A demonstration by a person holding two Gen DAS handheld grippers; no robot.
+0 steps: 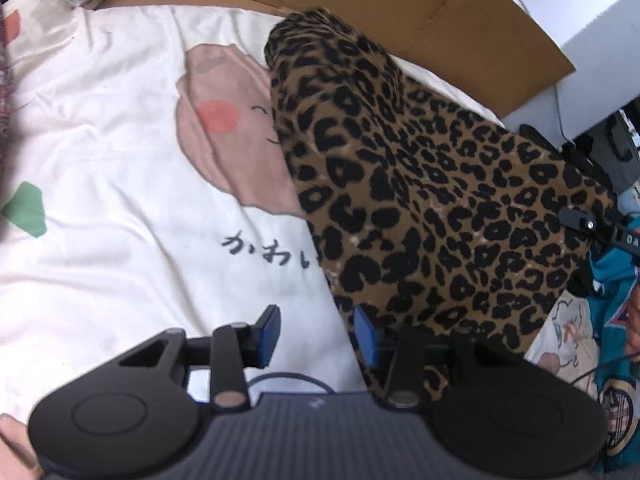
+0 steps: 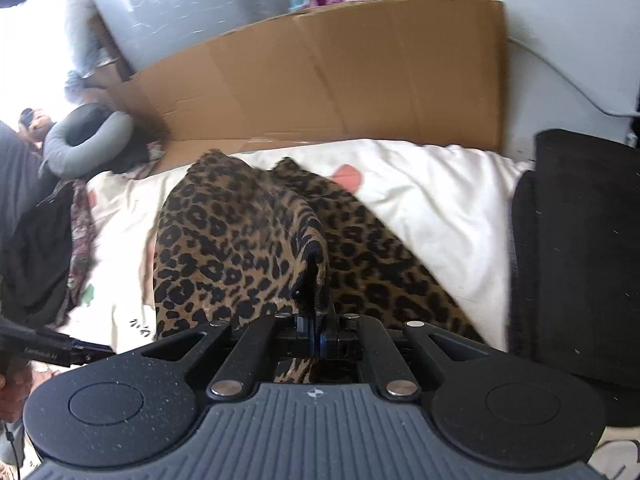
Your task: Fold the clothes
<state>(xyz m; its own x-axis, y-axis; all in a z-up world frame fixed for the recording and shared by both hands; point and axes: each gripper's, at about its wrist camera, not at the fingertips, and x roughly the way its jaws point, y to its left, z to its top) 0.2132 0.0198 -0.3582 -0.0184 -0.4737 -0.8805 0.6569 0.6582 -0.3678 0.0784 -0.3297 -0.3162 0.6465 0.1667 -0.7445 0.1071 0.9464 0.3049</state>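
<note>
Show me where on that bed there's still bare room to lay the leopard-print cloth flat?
The white printed sheet lies bare left of the leopard-print cloth, up to the cardboard. A smaller strip runs between cloth and black bag. Crowded at the teal garment.

- Brown-and-black leopard-print fabric garment [image 1: 420, 184]: rumpled, draped diagonally over the bed.
- One dark-edged fold [image 2: 314, 280] raised upright, rest lying in loose ridges.

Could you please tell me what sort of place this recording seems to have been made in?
Probably a bedroom or cluttered living space. A leopard-print garment lies on a white cartoon-printed bedcover, with a flattened cardboard box propped behind it and a grey neck pillow nearby.
</note>
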